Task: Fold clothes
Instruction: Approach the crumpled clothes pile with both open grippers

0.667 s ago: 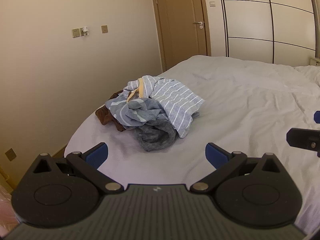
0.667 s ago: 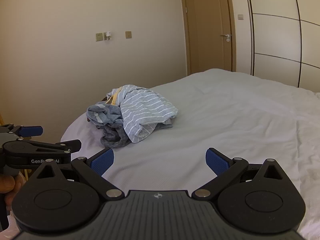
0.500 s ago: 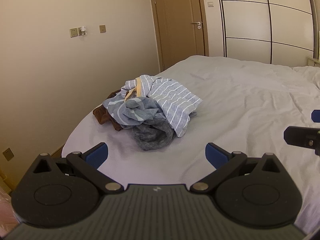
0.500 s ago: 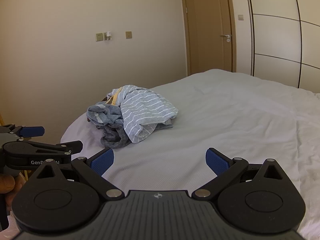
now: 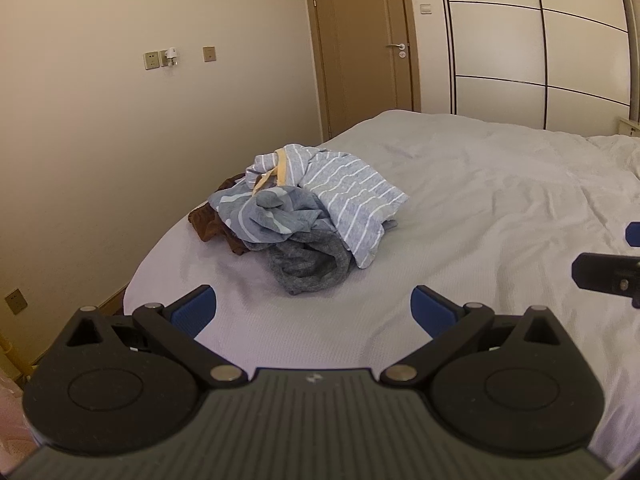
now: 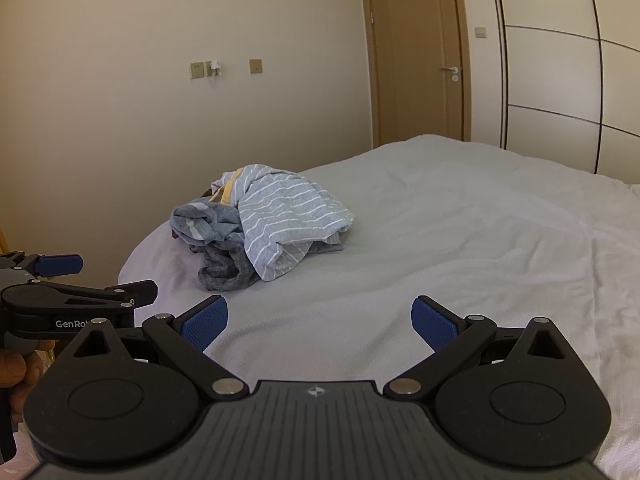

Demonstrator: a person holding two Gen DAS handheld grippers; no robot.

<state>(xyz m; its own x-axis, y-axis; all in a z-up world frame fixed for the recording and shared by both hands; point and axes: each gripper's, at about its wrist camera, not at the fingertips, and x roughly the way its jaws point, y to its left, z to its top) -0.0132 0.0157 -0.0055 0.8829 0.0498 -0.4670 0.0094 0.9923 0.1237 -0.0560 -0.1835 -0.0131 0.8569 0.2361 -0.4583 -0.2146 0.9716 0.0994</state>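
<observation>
A crumpled pile of clothes lies near the left edge of the bed. A grey shirt with white stripes lies on top, a dark grey garment in front, and a brown one at the left. My left gripper hovers open just short of the pile, with nothing between its blue pads. The right wrist view shows the same pile further ahead and to the left. My right gripper is open and empty over the bed cover. The left gripper shows at that view's left edge, held by a hand.
A beige wall with sockets runs close along the bed's left side. A brown door and white wardrobe panels stand behind the bed. The rumpled white cover stretches wide to the right of the pile. The right gripper's finger pokes in at the right edge.
The pile sits slightly higher and further left in the left wrist view, so that gripper has shifted a little. Both grippers stay open and empty.
</observation>
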